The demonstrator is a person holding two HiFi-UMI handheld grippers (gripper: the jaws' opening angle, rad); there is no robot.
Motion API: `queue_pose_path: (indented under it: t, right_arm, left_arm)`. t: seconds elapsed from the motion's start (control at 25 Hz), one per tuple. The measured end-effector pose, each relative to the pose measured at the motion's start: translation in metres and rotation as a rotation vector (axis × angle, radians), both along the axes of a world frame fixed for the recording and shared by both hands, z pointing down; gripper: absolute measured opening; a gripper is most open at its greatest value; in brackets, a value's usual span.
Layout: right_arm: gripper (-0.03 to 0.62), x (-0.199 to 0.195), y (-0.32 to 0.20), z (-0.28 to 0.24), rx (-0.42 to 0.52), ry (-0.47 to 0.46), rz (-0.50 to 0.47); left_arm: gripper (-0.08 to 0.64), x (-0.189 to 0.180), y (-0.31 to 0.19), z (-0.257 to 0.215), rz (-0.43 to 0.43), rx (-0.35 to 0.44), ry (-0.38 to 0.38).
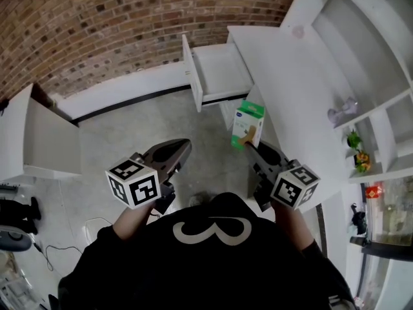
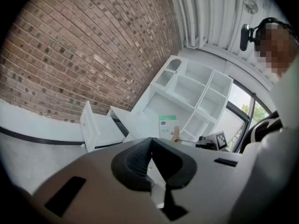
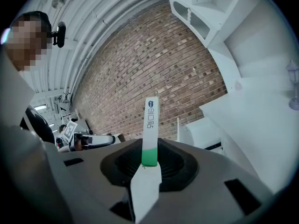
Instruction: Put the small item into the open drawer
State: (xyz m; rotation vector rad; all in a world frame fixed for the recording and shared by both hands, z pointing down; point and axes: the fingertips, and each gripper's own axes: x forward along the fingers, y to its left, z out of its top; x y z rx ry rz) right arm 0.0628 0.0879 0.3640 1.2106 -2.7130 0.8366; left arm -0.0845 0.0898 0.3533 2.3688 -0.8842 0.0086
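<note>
A small white and green box [image 1: 248, 124] stands upright in my right gripper [image 1: 249, 144], whose jaws are shut on its lower end. In the right gripper view the box [image 3: 150, 125] shows edge-on between the pads. The open white drawer [image 1: 219, 70] juts out of the desk ahead of the box, and nothing shows inside it. My left gripper [image 1: 182, 146] hovers over the floor left of the box, shut with nothing in it. The left gripper view has the drawer [image 2: 100, 129] ahead and the box [image 2: 168, 125] to the right.
The white desk top [image 1: 290, 89] runs along the right, with a shelf unit behind holding a glass ornament [image 1: 342, 112] and a small plant [image 1: 355, 141]. A white cabinet [image 1: 32, 134] stands at left against the brick wall [image 1: 97, 24]. Cables lie on the floor at lower left.
</note>
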Motion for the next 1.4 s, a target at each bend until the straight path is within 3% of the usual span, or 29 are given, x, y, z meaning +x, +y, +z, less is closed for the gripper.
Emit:
queue_pose_path:
  t: [0.32,0.64,1.4]
  right_arm:
    - [0.095,-0.007,-0.022,0.006,0.003,0.004,-0.012]
    - [0.095,-0.018,-0.075,0.013,-0.003,0.025,-0.023]
    - [0.095,-0.021,-0.285,0.091,-0.175,0.135,0.041]
  left_arm:
    - [0.002,-0.007,-0.017,0.006,-0.01,0.0,-0.028]
    - [0.002,-0.016,-0.063,0.006,-0.019,-0.007,-0.037]
    - [0.002,-0.024,-0.279,0.053,0.032,-0.136,-0.04]
